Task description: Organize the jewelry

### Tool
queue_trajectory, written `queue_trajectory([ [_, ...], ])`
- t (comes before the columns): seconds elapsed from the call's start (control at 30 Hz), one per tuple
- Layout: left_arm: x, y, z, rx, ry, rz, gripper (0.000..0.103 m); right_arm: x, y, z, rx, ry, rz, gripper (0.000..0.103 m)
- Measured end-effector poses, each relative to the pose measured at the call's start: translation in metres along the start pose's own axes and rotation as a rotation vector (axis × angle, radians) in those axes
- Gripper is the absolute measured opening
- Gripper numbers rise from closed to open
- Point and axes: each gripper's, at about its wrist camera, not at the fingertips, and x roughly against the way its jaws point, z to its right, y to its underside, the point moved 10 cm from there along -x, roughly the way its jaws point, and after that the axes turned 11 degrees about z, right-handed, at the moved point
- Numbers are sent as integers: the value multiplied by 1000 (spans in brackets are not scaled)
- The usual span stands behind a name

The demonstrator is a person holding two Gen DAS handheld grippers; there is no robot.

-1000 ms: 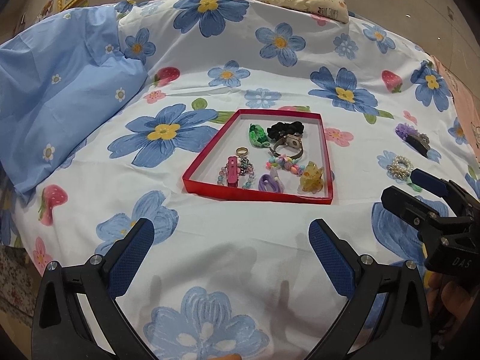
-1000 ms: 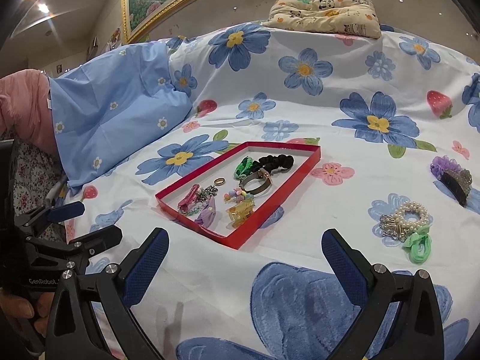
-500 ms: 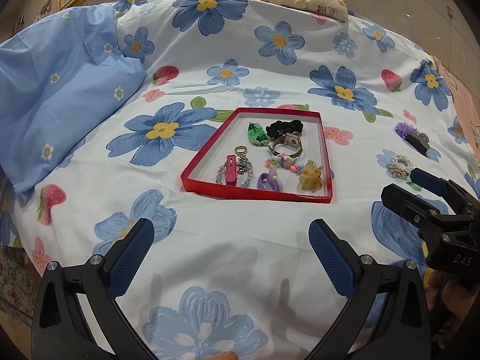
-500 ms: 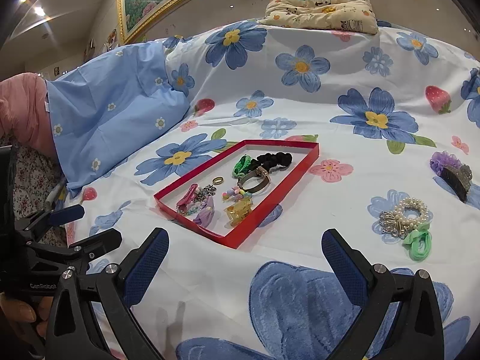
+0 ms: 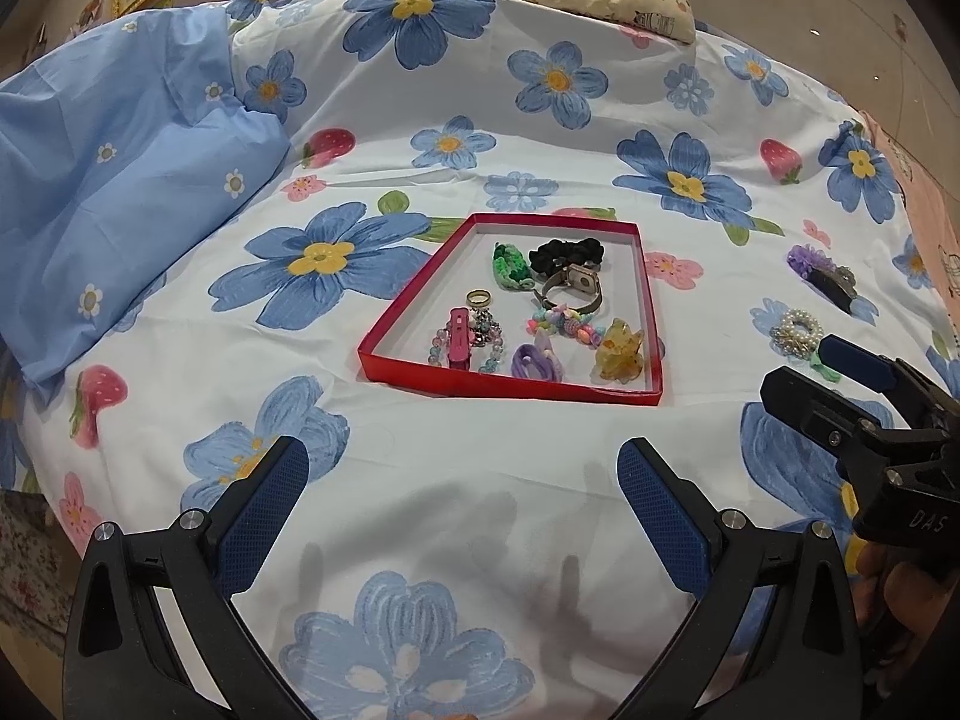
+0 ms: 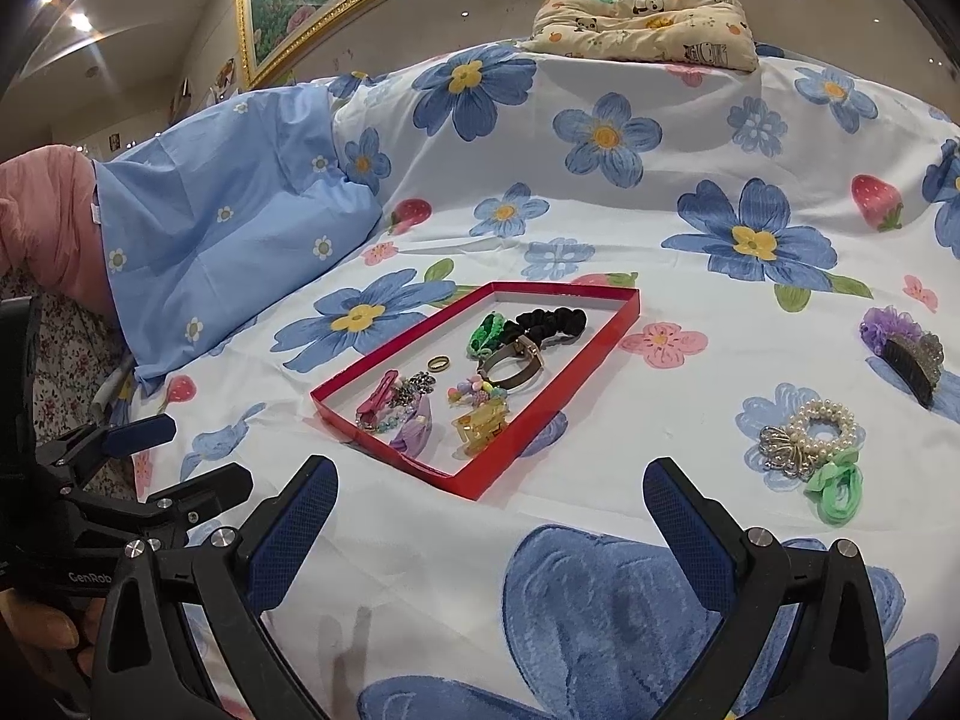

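- While both views are drifting only slightly versus a second ago, the red tray (image 5: 510, 389) is staying put at 12 o'clock of the left gripper (image 5: 462, 495), jewelry sitting inside.
- Left gripper and right gripper (image 6: 489, 513) are both hanging spread apart, gripping nothing.
- Pearl bracelet (image 6: 825, 426), green scrunchie (image 6: 837, 492) and purple hair clip (image 6: 903, 351) are lying outside the tray at 2 o'clock.
- Small pieces overlapping in the tray are getting hard to tell apart.

Both wrist views look low across the bed, sharing the red tray (image 5: 510, 389) (image 6: 543, 414) ahead.
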Motion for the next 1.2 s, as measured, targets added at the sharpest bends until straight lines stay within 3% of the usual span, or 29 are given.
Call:
queue_trajectory([
  [1.2, 0, 3, 4, 7, 18, -4, 103, -5, 7, -1, -5, -4, -22, 103],
])
